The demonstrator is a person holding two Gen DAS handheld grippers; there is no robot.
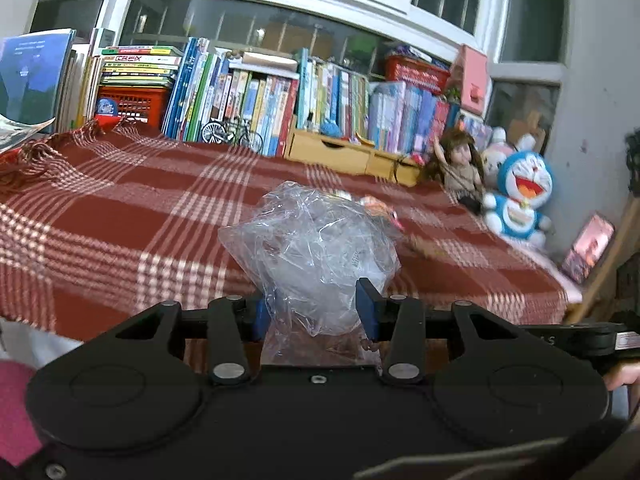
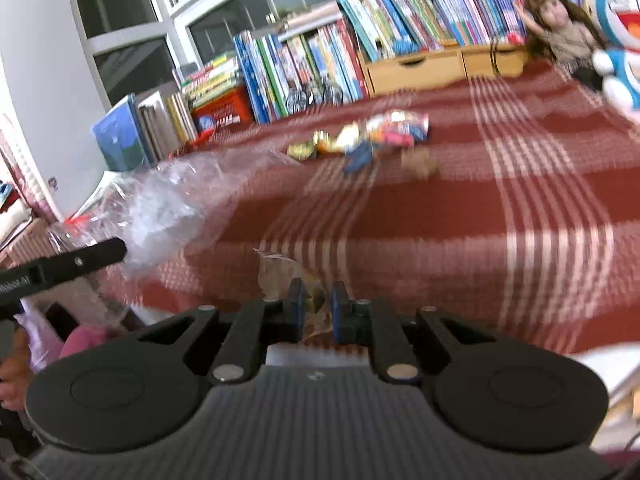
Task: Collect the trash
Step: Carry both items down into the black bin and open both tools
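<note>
My left gripper (image 1: 316, 308) is shut on a clear plastic bag (image 1: 316, 248), which bulges up above the red plaid cloth (image 1: 120, 216). The same plastic bag (image 2: 160, 208) shows at the left of the right wrist view, beside the left gripper's black finger (image 2: 80, 260). My right gripper (image 2: 316, 312) is shut on a crumpled clear wrapper (image 2: 280, 276) with a yellowish tint, just above the cloth's near edge. A cluster of several colourful snack wrappers (image 2: 368, 136) lies further back on the cloth (image 2: 440, 220). Some of those wrappers (image 1: 376, 208) peek out behind the bag.
Rows of books (image 1: 256, 100) and a red basket (image 1: 132, 104) line the back under the window. Wooden drawers (image 1: 348, 152), a doll (image 1: 456, 160) and a blue plush toy (image 1: 520, 192) stand at the right. A small model bicycle (image 1: 232, 132) stands before the books.
</note>
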